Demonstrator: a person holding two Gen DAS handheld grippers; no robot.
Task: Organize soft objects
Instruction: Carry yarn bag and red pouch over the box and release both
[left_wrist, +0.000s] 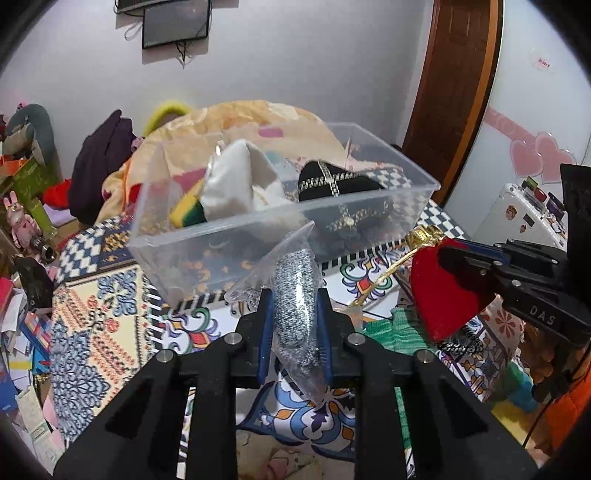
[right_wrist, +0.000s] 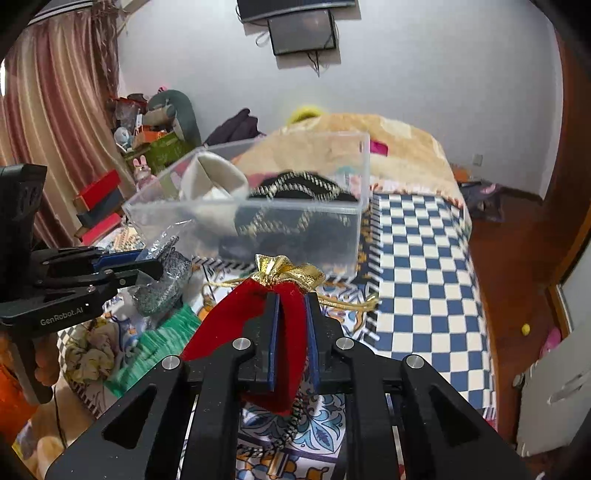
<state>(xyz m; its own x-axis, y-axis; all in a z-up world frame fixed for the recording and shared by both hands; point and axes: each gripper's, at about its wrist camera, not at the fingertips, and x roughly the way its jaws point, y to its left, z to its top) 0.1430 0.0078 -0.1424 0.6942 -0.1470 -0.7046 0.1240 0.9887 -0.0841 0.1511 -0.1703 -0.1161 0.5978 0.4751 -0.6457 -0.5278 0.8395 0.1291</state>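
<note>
My left gripper (left_wrist: 294, 295) is shut on a grey knit item in a clear plastic bag (left_wrist: 295, 306) and holds it above the bed, just in front of a clear plastic bin (left_wrist: 207, 236). It also shows in the right wrist view (right_wrist: 162, 284). My right gripper (right_wrist: 291, 301) is shut on a red velvet pouch with a gold top (right_wrist: 269, 317), seen at the right of the left wrist view (left_wrist: 443, 288). The bin (right_wrist: 332, 221) holds a white cloth (left_wrist: 236, 181), a black gold-trimmed item (left_wrist: 336, 181) and a yellow-green sponge (left_wrist: 188, 214).
The bin stands on a patterned bedspread (right_wrist: 417, 266) with a beige blanket (right_wrist: 399, 147) behind it. A green cloth (right_wrist: 159, 343) and other soft items lie at the near left. Clutter and boxes (right_wrist: 99, 206) line the left side. A wooden door (left_wrist: 454, 92) stands at right.
</note>
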